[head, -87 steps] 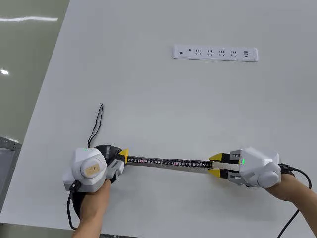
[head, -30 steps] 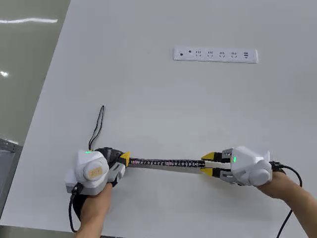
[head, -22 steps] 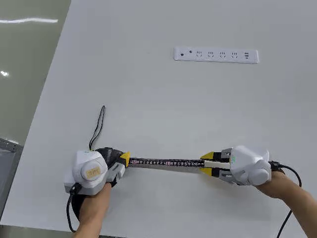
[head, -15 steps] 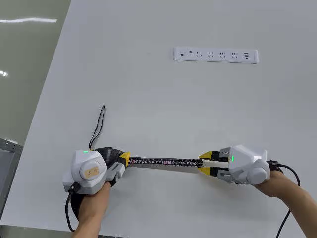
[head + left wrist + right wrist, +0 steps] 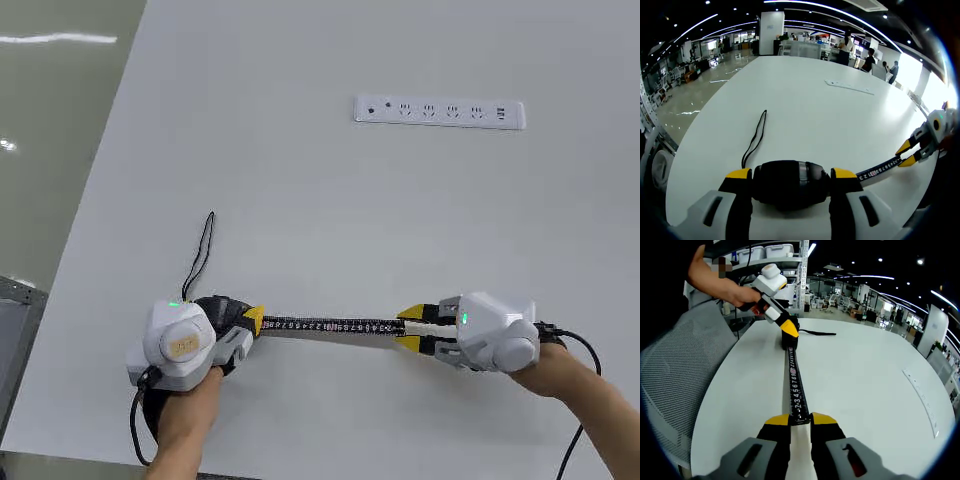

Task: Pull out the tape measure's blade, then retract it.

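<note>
White bench (image 5: 400, 220), power strip (image 5: 440, 111) at the far side; tape measure (image 5: 222, 310) stretched out near the front edge.
The left tongs (image 5: 791, 175) clamp the black case (image 5: 790, 186); the right tongs (image 5: 800, 420) pinch the blade (image 5: 330, 325) at its tip. Its long axis runs left to right, numbers up, tip pointing right. Best, I judge, to walk the tip straight back along that line, with the case held still.
</note>
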Demonstrator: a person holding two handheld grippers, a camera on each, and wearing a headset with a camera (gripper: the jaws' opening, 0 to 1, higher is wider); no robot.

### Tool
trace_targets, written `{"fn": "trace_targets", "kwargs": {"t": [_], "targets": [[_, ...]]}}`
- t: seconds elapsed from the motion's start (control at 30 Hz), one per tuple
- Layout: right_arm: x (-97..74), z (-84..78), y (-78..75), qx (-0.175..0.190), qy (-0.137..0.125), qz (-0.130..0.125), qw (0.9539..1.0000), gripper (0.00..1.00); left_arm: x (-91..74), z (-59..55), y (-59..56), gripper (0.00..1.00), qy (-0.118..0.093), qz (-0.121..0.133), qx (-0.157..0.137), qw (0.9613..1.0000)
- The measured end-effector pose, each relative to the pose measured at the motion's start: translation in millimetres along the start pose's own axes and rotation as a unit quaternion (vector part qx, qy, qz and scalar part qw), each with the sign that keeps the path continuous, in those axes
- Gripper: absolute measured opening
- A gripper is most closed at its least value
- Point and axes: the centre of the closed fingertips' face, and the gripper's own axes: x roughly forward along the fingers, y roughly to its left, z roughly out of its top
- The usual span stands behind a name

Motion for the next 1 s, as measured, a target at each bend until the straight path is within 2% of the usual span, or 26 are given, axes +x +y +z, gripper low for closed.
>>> {"fn": "trace_targets", "kwargs": {"t": [1.0], "targets": [[6.3, 9.7, -1.8, -0.005, -0.001, 0.007, 1.0000, 0.13, 0.0, 2.1, 3.1, 0.59, 0.004, -0.012, -0.015, 0.9998]]}}
